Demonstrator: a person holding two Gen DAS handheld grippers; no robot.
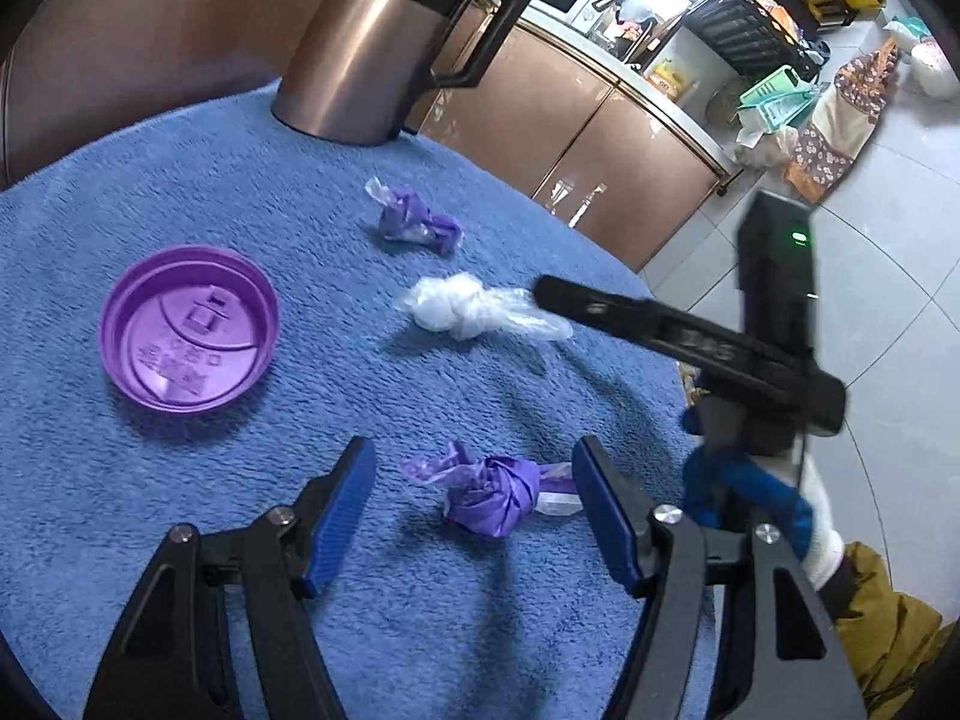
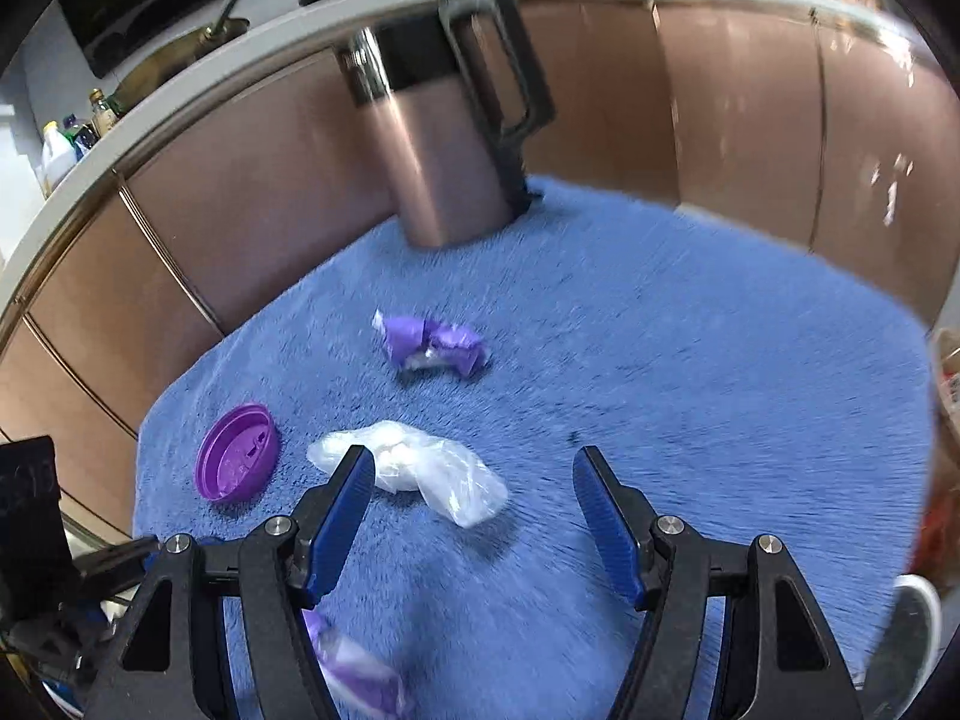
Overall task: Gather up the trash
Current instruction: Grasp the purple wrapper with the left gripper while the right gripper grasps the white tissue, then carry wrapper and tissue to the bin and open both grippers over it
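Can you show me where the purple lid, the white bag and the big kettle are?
purple lid [image 1: 189,330]: left wrist view, on its inner face.
white bag [image 2: 414,465]: right wrist view, on its crumpled middle.
kettle [image 1: 372,54]: left wrist view, on its metal body.

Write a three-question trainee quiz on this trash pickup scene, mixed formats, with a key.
1. True or false: the left gripper is shut on the near purple wrapper.
2. Multiple choice: what stands upright at the far edge of the blue towel? A) a kettle B) a bottle C) a bowl
3. Fill in: the right gripper is open, just past the ____ plastic bag.

Key:
1. False: its jaws are open on either side of the wrapper.
2. A: the kettle.
3. White. Also on the towel: the lid and a far purple wrapper.
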